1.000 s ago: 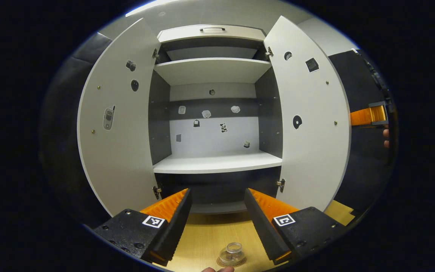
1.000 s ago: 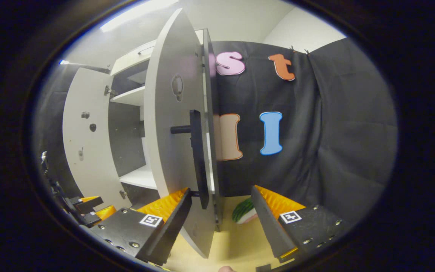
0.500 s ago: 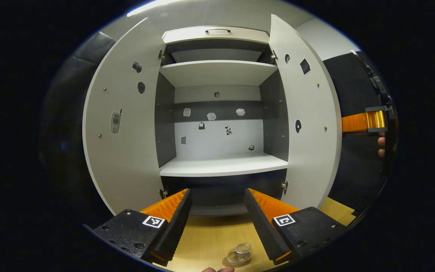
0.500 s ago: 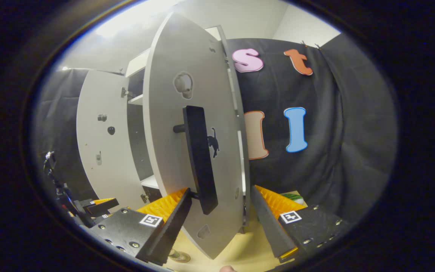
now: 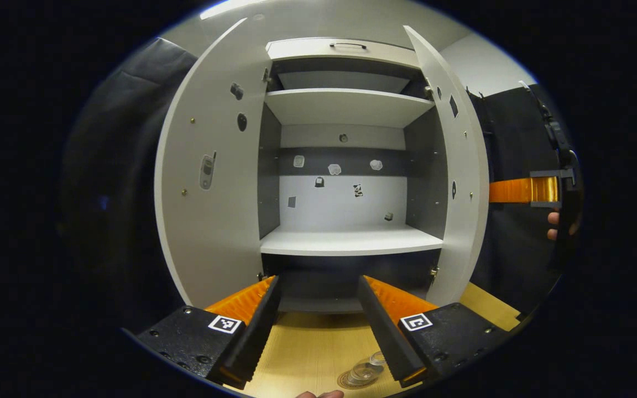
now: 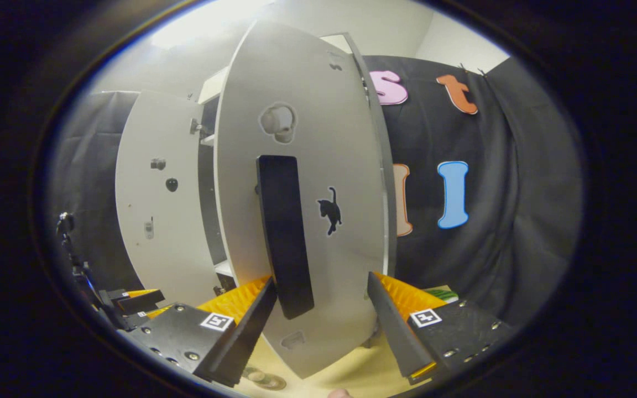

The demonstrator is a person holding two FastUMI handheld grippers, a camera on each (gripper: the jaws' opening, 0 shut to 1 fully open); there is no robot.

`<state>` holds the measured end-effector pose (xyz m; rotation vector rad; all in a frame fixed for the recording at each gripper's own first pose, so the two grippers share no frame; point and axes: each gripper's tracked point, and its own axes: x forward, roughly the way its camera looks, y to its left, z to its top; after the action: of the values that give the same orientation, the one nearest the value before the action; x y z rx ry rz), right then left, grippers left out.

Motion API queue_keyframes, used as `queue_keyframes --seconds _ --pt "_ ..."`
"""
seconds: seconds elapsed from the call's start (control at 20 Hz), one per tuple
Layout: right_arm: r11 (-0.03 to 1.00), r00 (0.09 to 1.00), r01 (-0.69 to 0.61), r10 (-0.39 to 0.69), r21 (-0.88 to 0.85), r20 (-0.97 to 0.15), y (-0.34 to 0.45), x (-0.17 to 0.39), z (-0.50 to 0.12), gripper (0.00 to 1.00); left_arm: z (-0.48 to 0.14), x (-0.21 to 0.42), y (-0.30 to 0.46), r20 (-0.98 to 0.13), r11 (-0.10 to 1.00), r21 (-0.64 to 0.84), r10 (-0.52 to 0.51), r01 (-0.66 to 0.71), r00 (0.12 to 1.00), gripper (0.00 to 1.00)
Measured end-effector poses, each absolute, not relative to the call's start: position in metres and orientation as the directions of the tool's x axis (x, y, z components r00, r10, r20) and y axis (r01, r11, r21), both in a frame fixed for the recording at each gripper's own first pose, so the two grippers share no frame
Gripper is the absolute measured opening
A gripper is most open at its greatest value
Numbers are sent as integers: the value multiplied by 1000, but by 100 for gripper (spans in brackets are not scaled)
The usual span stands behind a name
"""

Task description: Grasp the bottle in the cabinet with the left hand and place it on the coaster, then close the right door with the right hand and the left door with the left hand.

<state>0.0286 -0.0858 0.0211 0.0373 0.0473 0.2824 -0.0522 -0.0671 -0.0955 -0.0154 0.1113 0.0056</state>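
Note:
A small clear bottle (image 5: 366,370) stands on a round coaster (image 5: 351,380) on the wooden tabletop, just in front of my left gripper (image 5: 318,309), which is open and holds nothing. The white cabinet (image 5: 351,240) faces it with its left door (image 5: 208,182) wide open and its right door (image 5: 465,182) partly swung in. My right gripper (image 6: 321,301) is open, close against the right door's outer face (image 6: 324,166), with the black handle (image 6: 284,237) just above its left finger (image 6: 241,331). The right gripper (image 5: 523,189) also shows behind the door's edge.
The cabinet's shelves (image 5: 346,105) hold nothing; small stickers dot its back wall. A green striped object (image 6: 441,293) lies on the table right of the cabinet. The left gripper (image 6: 130,301) shows low at the left, in front of the left door (image 6: 158,210).
The right door has swung further toward shut, with my right gripper following on its outer face. My left gripper has drifted left, so the bottle and coaster now sit lower right.

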Motion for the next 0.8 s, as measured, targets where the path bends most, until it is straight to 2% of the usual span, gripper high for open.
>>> queue_keyframes --seconds 0.4,0.45,0.5,0.75,0.8 --pt "960 959 -281 282 12 -30 -25 75 20 100 -81 -63 -16 -93 995 -37 87 -91 992 89" --pt "961 961 -276 276 2 -28 -19 81 20 97 -78 -65 -10 -88 994 -43 96 -100 992 88" --pt "962 962 -273 272 -4 -24 -13 86 20 100 -76 -67 -5 -88 993 -45 104 -109 991 88" --pt "967 967 -253 253 -4 -12 7 112 19 100 -71 -77 27 -85 989 -32 143 -146 986 86" --pt "969 969 -247 246 -10 -7 10 115 20 97 -70 -79 33 -84 988 -30 150 -153 985 87"
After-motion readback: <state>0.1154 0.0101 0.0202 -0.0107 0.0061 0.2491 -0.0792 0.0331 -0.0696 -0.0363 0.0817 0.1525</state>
